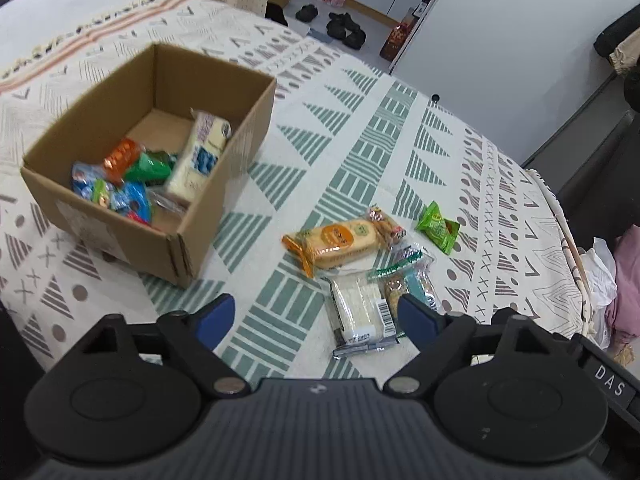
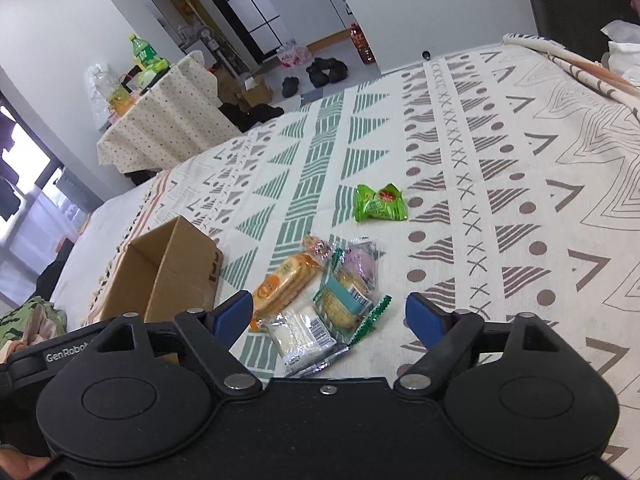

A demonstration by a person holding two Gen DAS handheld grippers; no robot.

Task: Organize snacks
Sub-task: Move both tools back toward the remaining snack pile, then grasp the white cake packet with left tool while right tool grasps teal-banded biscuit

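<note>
Blue fingers (image 1: 218,314) of the left gripper (image 1: 316,316) stood apart over the patterned bed (image 1: 400,128), gripping nothing, angled toward the loose snacks. Likewise the right gripper (image 2: 330,314) was open and empty above the white wafer packet (image 2: 298,336), probably lining up a pick. Remaining snacks lay clustered beside the cardboard box (image 1: 224,184), which already held several packets, so transfers would likely be short.

- "DAS" in white capitals on a small black label (image 1: 609,379) on the left gripper's body, at four o'clock in its wrist view.
- "GenRobot", cut off, on a black label (image 2: 66,356) on the right gripper's body, at eight o'clock.
</note>
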